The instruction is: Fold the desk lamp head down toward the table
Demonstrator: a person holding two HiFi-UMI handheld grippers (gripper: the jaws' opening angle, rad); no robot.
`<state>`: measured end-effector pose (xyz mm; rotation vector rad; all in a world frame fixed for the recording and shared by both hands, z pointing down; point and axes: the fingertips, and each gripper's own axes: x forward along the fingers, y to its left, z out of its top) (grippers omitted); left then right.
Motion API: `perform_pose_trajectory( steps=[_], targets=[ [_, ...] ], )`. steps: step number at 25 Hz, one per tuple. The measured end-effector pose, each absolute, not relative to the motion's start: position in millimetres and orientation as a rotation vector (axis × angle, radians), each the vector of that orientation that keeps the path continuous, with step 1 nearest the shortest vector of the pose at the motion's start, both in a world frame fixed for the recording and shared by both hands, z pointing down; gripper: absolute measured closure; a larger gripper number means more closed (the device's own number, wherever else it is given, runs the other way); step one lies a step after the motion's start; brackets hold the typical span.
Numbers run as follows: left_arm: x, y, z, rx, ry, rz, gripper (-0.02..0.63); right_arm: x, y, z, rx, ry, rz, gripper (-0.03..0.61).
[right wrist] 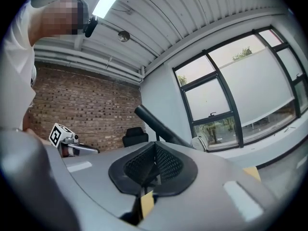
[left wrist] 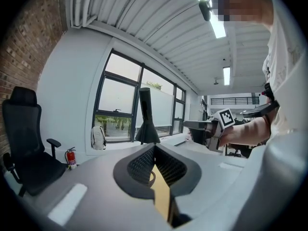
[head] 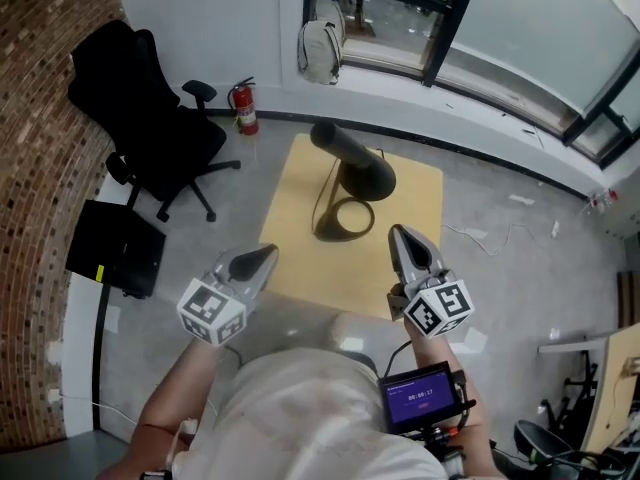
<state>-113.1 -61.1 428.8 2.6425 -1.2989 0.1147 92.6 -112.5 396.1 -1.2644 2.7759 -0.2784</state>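
Table (head: 415,208) carries the lamp (head: 362,166) mid-top, ring base flat, head angled up. My left gripper (head: 266,256) and right gripper (head: 400,236) hover at the near edge, apart from the lamp, both jaws pressed together.

The base of the desk lamp (left wrist: 146,129) is mostly hidden behind the left gripper (left wrist: 154,146) and, in its own view, behind the right gripper (right wrist: 155,144). The print on the small screen (head: 421,396) is too small to read.

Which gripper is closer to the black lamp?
Right. The right gripper sits just right of the lamp, by its ring base; the left gripper is farther off, at its lower left. Neither touches it.
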Motion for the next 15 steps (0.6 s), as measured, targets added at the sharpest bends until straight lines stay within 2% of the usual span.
perform_pose_trajectory(
  steps=[15],
  targets=[
    [-108,-25,449,2.683,-1.233,0.108,0.612,77,-42,433,-1.294,2.745,-0.410,0.565]
  ],
)
